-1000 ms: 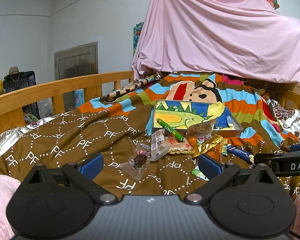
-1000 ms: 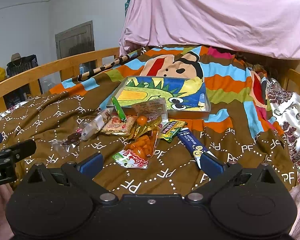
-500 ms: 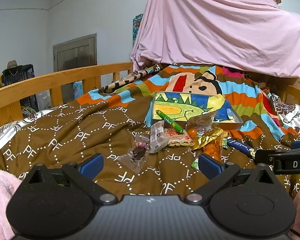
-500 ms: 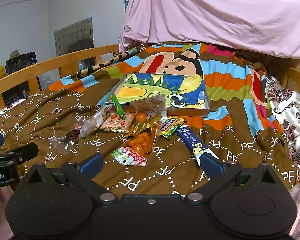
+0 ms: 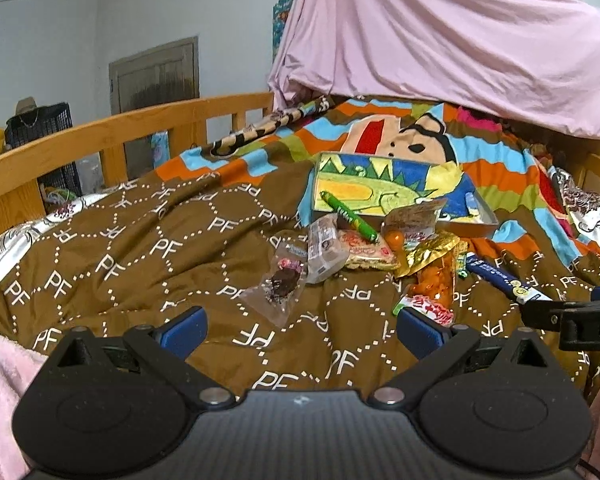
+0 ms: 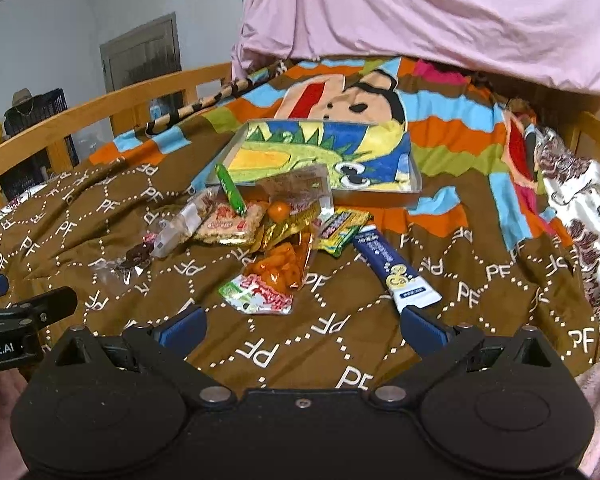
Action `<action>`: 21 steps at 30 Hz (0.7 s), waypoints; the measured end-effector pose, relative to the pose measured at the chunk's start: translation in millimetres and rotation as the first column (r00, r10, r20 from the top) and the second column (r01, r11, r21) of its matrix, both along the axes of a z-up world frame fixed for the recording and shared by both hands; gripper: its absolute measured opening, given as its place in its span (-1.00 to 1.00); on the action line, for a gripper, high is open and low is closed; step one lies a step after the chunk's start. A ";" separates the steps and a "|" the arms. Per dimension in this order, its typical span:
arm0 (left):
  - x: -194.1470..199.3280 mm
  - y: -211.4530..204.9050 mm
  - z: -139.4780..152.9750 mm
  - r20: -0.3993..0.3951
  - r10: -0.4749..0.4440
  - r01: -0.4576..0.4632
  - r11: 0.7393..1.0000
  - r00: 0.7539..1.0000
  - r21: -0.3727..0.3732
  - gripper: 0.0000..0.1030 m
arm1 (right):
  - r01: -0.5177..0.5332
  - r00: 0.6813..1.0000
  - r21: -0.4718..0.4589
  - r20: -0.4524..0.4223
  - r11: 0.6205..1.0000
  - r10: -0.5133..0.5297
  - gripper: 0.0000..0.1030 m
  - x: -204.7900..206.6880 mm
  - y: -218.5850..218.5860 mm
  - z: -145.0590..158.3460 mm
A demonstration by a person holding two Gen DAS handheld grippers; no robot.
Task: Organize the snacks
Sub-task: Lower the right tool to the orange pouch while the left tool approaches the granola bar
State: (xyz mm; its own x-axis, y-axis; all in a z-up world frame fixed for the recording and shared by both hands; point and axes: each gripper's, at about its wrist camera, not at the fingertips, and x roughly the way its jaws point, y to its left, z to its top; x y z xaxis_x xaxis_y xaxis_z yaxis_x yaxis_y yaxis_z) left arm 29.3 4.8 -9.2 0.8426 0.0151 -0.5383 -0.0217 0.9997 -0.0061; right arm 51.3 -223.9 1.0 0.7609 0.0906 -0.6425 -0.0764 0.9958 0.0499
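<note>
Brown blanket [image 6: 440,352] carries a snack pile [image 6: 268,232] in front of a tray [image 6: 414,190]. Left tongs [image 5: 300,326] and right tongs [image 6: 302,324] stand open, holding nothing.

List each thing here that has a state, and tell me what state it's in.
Left gripper: jaws open, empty.
Right gripper: jaws open, empty.
Tray: lined with a dinosaur-print cloth, no snacks inside.
Green candy tube: leaning on the tray's front edge.
Orange snack bag: lying flat on the blanket.
Blue stick pack: lying flat, apart from the pile.
</note>
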 end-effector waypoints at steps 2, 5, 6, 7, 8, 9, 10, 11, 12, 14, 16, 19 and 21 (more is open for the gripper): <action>4.6 1.0 -0.4 -0.019 0.004 -0.004 1.000 1.000 -0.005 0.99 | -0.012 1.000 0.008 -0.025 1.000 0.012 0.99 4.3 0.2 -1.5; 12.0 2.7 -1.1 -0.042 0.008 -0.009 1.000 0.999 -0.013 0.99 | -0.038 0.998 -0.008 -0.055 0.999 0.038 0.99 10.9 4.2 -4.2; 14.5 3.1 -1.4 -0.048 0.010 -0.010 1.000 0.999 -0.013 0.99 | -0.048 0.997 -0.014 -0.062 0.999 0.047 0.99 12.7 5.2 -4.9; 16.9 3.3 -1.7 -0.055 0.012 -0.013 1.000 0.998 -0.013 0.99 | -0.060 0.996 -0.021 -0.071 0.998 0.059 0.99 15.0 6.6 -5.6; 19.4 3.4 -2.1 -0.062 0.013 -0.014 1.000 0.998 -0.010 0.99 | -0.071 0.995 -0.025 -0.076 0.997 0.069 0.99 16.9 7.5 -6.2; 22.5 3.6 -1.8 -0.070 0.013 -0.014 1.000 0.997 -0.009 0.99 | -0.081 0.994 -0.029 -0.082 0.996 0.078 0.99 19.1 8.3 -6.5; 25.3 3.6 -2.0 -0.077 0.013 -0.014 1.000 0.997 -0.007 0.99 | -0.092 0.992 -0.032 -0.088 0.995 0.089 0.99 22.0 9.2 -6.8; 28.3 3.5 -2.2 -0.085 0.014 -0.014 1.000 0.996 -0.005 0.99 | -0.101 0.991 -0.034 -0.092 0.994 0.097 0.99 24.5 9.6 -7.1; 31.6 3.1 -2.6 -0.092 0.014 -0.014 1.000 0.996 -0.002 0.99 | -0.109 0.990 -0.036 -0.095 0.993 0.105 0.99 27.3 10.1 -7.3; 38.3 3.2 -2.6 -0.108 0.010 -0.010 1.000 0.994 0.000 0.99 | -0.131 0.987 -0.043 -0.103 0.990 0.126 0.99 33.6 11.2 -7.9; 46.9 3.5 -2.1 -0.126 -0.001 0.000 1.000 0.992 -0.004 0.99 | -0.156 0.983 -0.059 -0.106 0.986 0.149 0.99 40.0 12.7 -8.0; 61.6 4.7 -0.5 -0.138 -0.022 0.022 1.000 0.990 -0.002 0.99 | -0.190 0.979 -0.095 -0.090 0.977 0.182 0.99 50.8 14.6 -7.4; 72.6 5.2 0.8 -0.149 -0.052 0.052 0.999 0.987 -0.003 0.99 | -0.199 0.979 -0.108 -0.076 0.974 0.192 0.99 58.6 15.0 -7.8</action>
